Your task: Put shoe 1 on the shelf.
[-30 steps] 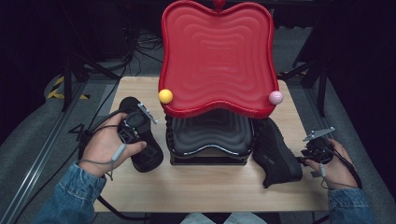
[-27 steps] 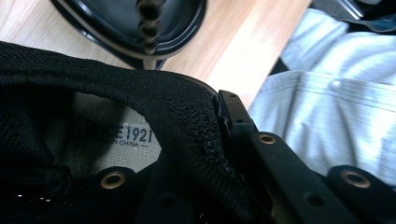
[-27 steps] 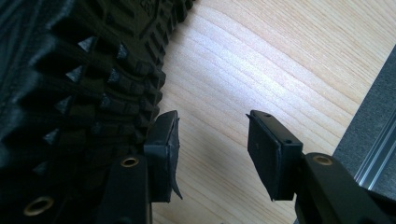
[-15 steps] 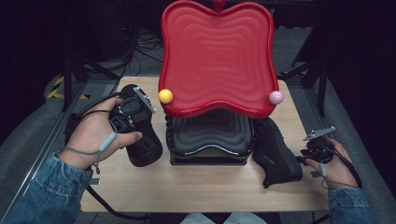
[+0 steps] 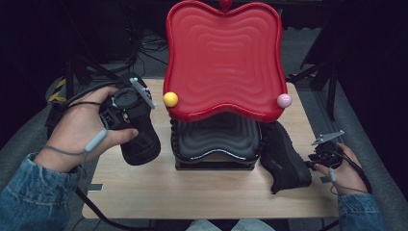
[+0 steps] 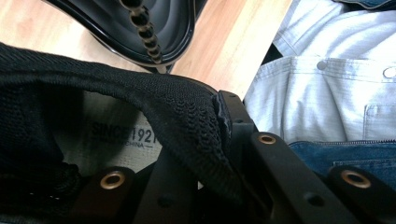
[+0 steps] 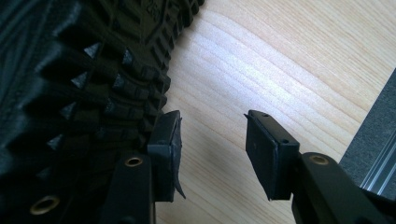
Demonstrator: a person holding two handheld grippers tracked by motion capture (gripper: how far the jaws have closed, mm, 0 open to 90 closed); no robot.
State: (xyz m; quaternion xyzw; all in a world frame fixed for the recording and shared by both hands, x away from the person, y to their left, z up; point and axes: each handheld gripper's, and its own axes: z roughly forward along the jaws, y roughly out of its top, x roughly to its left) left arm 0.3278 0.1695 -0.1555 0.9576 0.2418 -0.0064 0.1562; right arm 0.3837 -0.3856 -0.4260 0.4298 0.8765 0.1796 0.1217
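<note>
left tool (image 5: 139, 108) pinching black shoe (image 5: 142, 144) collar, lifted; right tool (image 7: 212, 149) spread, closing beside second shoe (image 5: 284, 159) sole.

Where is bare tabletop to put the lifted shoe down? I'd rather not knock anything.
The front strip of the table, below the black tray, is bare, as is the left side under the lifted shoe. The right side is crowded by the other shoe and right gripper.

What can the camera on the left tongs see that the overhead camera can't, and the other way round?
The left gripper view alone shows the printed insole inside the left shoe and the person's pale shirt. The high view alone shows the red lid, its yellow ball and pink ball, the right shoe and right tongs. Both show the held shoe, black ribbed tray and wooden table.
</note>
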